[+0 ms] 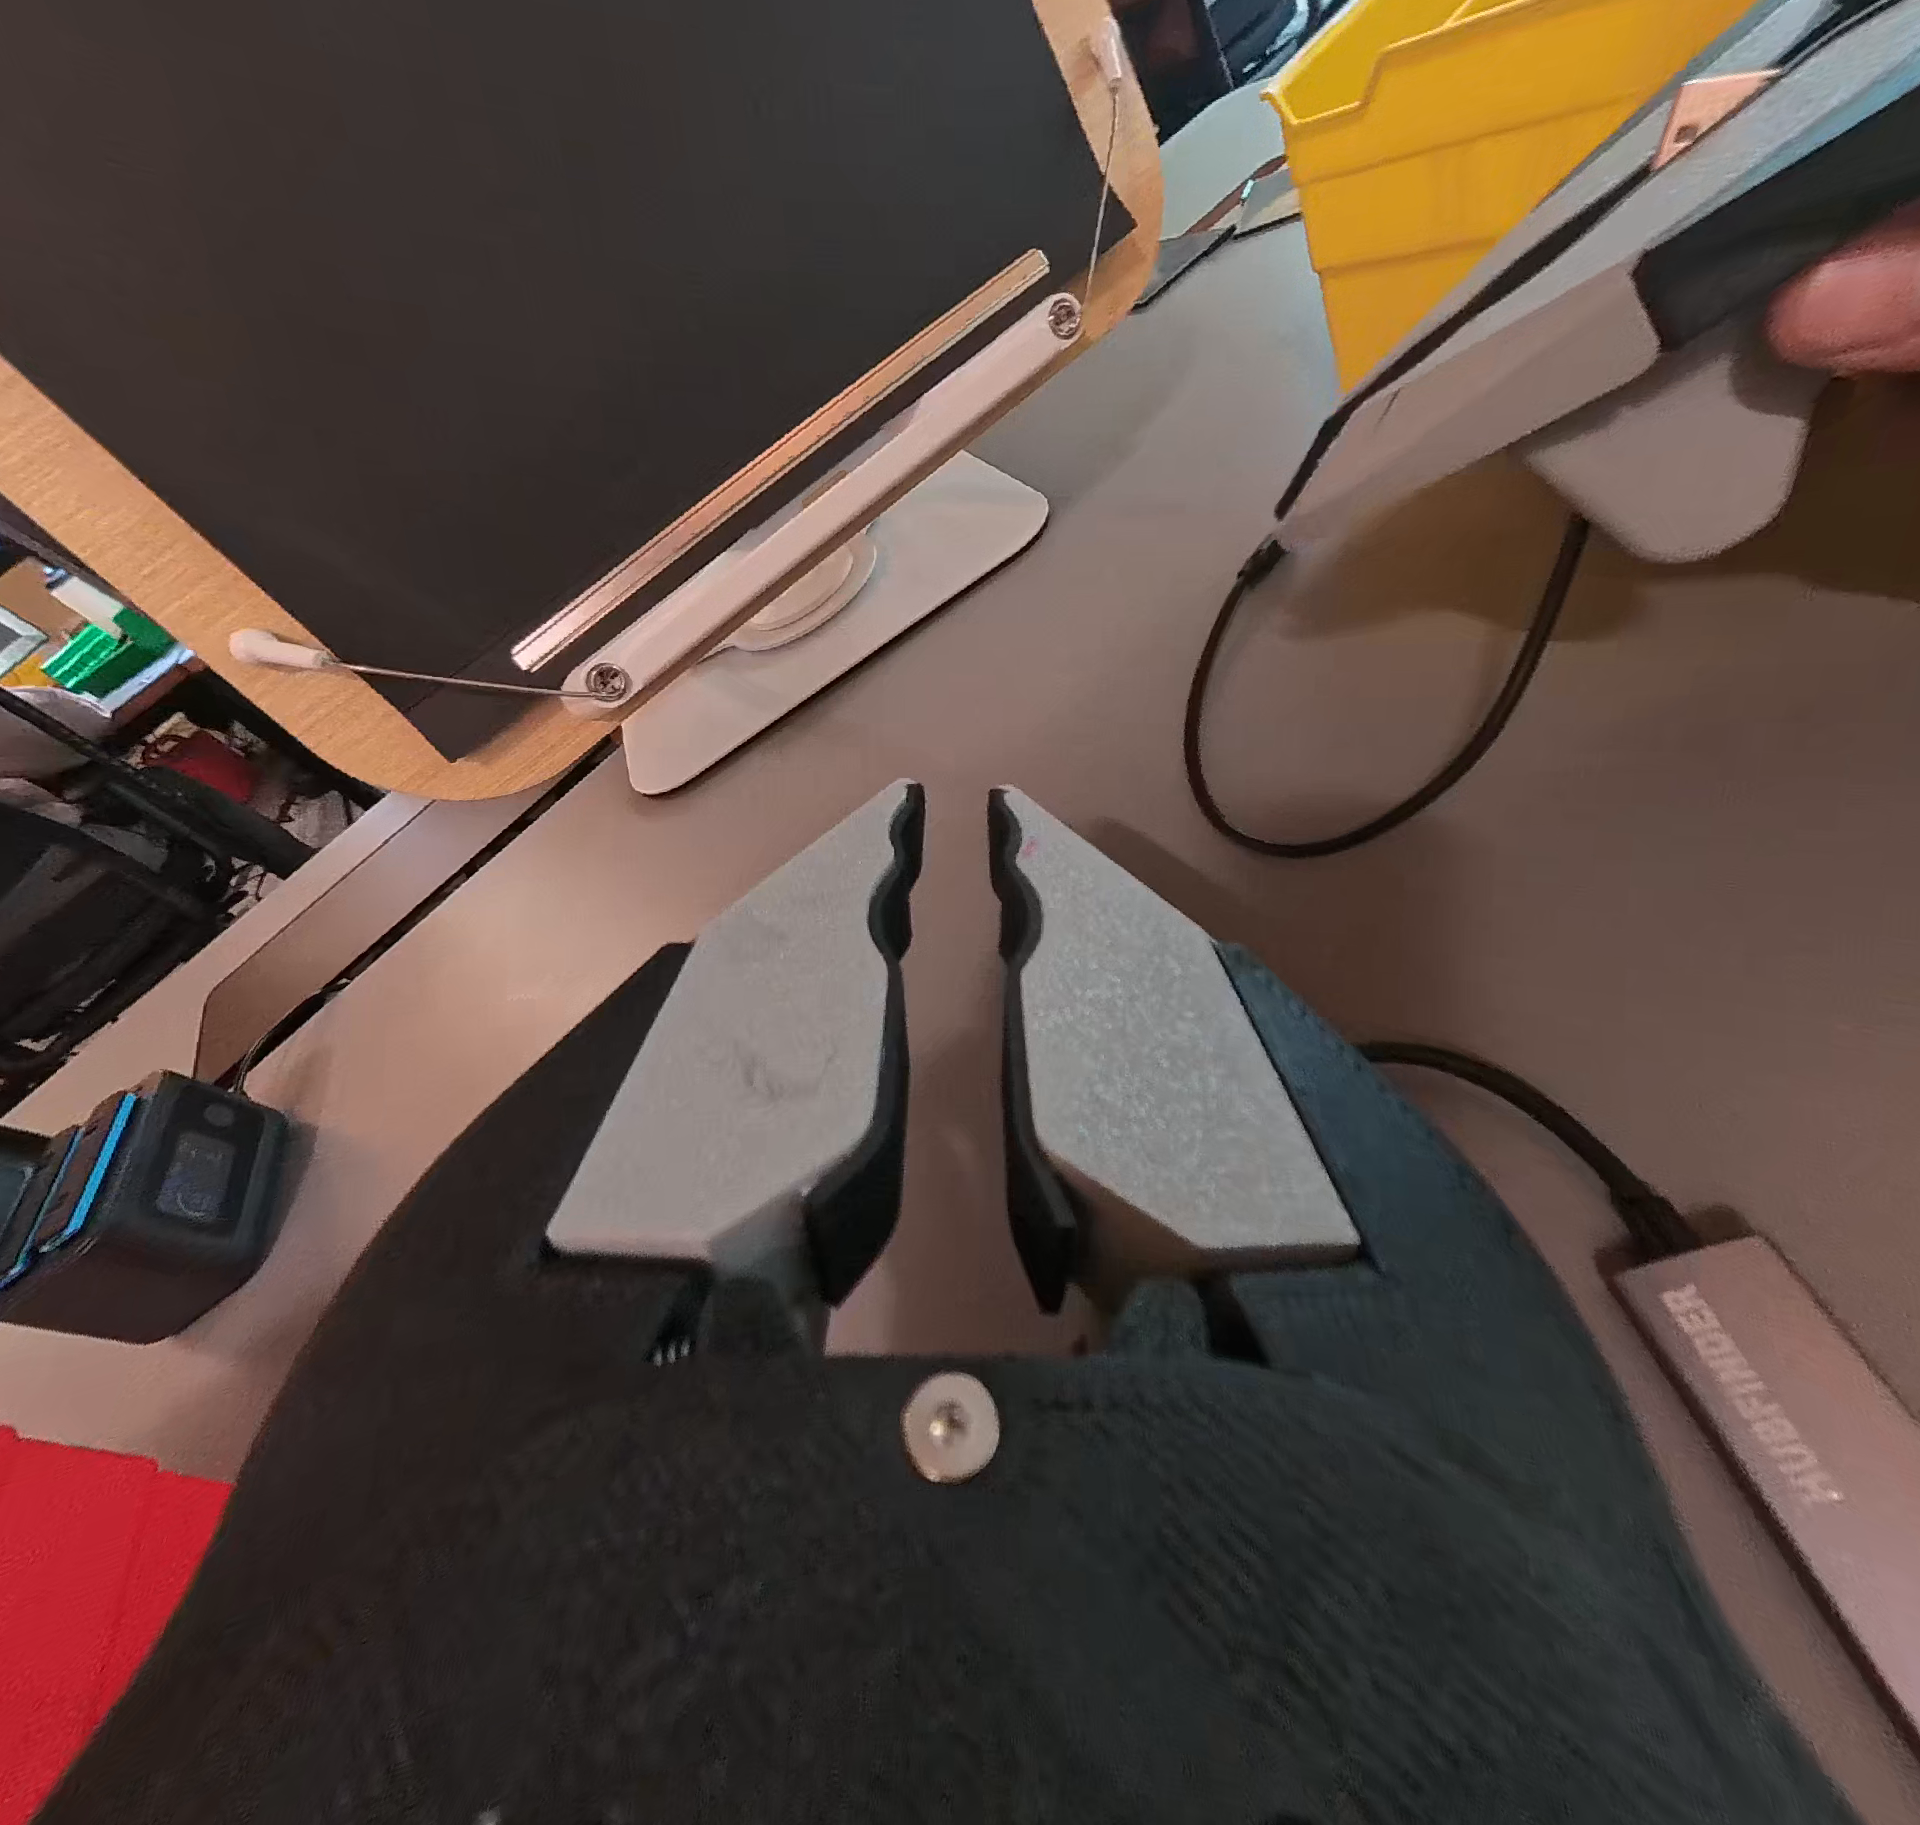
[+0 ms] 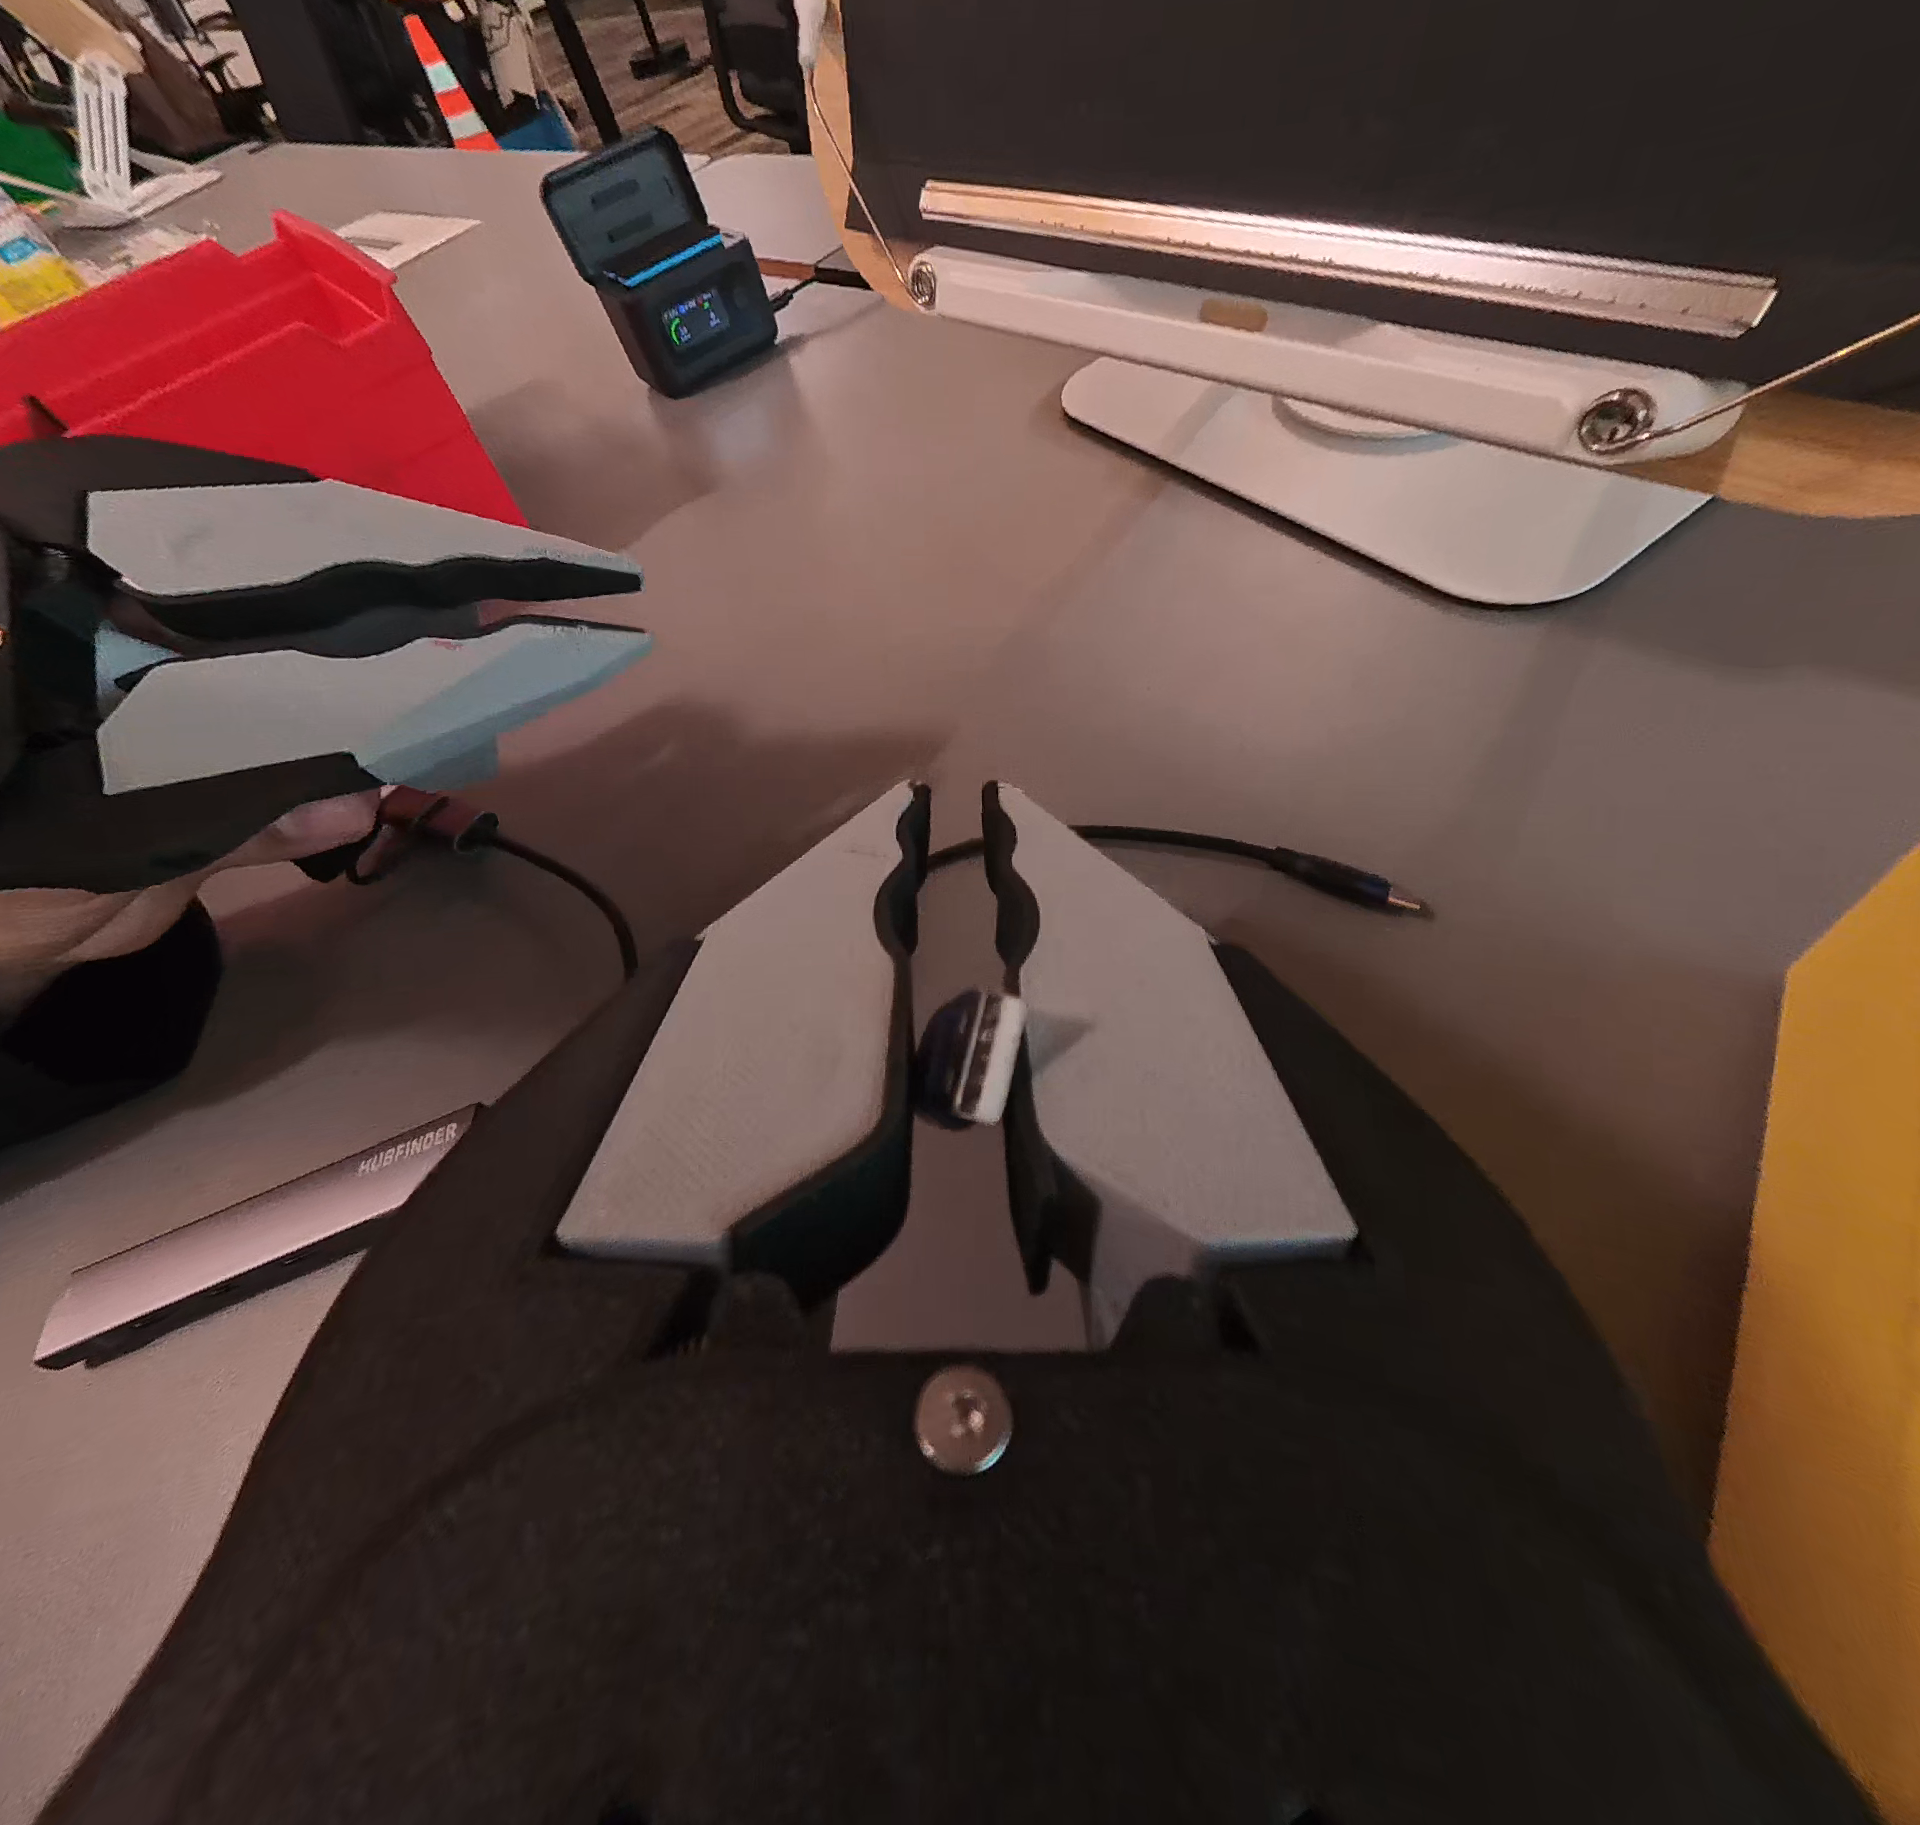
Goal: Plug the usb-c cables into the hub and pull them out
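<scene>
The hub, a slim grey metal bar, lay flat on the desk near its front edge, its long axis running from the front edge toward the back and slanting a little. A black cable ran from its far end. A second black cable curved across the middle of the desk, and its metal plug lay loose, pointing toward the yellow bin at the right edge.

The left gripper hovered above the desk beside the hub with its jaws nearly closed on nothing, only a thin gap between the dark pads. The right gripper was also narrowed at the tips. Deep between its fingers sat a small white and dark blue object; whether the fingers clamped it, I cannot tell.

A tilted black board with a wooden border stood on a white stand along the back of the desk. A small black charger box with a lit screen sat toward the back left, and a red bin occupied the left edge.
</scene>
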A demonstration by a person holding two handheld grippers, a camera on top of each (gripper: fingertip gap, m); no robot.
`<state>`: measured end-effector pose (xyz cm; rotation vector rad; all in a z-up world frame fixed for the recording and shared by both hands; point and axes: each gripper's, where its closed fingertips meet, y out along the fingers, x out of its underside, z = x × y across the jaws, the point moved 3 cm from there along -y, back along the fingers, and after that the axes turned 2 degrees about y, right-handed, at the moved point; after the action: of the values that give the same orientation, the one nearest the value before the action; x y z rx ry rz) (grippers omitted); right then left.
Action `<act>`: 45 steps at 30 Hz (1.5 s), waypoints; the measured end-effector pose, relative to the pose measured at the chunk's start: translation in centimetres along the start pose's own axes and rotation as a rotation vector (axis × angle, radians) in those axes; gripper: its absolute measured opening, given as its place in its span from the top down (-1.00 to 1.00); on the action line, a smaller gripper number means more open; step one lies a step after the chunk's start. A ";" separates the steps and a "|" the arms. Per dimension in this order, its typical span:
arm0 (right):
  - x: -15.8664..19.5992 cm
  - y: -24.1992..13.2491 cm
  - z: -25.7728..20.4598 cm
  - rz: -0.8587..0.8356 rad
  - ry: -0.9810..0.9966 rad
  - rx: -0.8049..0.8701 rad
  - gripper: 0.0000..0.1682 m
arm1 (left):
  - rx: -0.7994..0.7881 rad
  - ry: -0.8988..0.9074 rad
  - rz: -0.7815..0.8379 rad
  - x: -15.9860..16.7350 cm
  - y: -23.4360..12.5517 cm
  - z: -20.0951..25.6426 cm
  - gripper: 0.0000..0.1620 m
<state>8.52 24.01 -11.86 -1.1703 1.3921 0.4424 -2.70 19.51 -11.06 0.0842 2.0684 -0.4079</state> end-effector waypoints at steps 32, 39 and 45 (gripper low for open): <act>0.8 0.6 0.2 -0.072 -0.057 0.067 0.61 | -0.056 -0.105 0.023 0.1 -0.6 -2.5 0.87; 0.1 0.2 -0.2 -0.032 -0.052 0.048 0.63 | -0.060 -0.061 0.008 0.2 -0.4 -2.0 0.87; -0.8 0.0 -2.2 0.029 -0.134 -0.029 0.62 | -0.056 -0.060 0.005 0.3 -0.4 -1.9 0.88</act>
<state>7.21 22.49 -10.65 -1.1247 1.2916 0.5532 -4.53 19.75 -10.32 0.0431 2.0186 -0.3448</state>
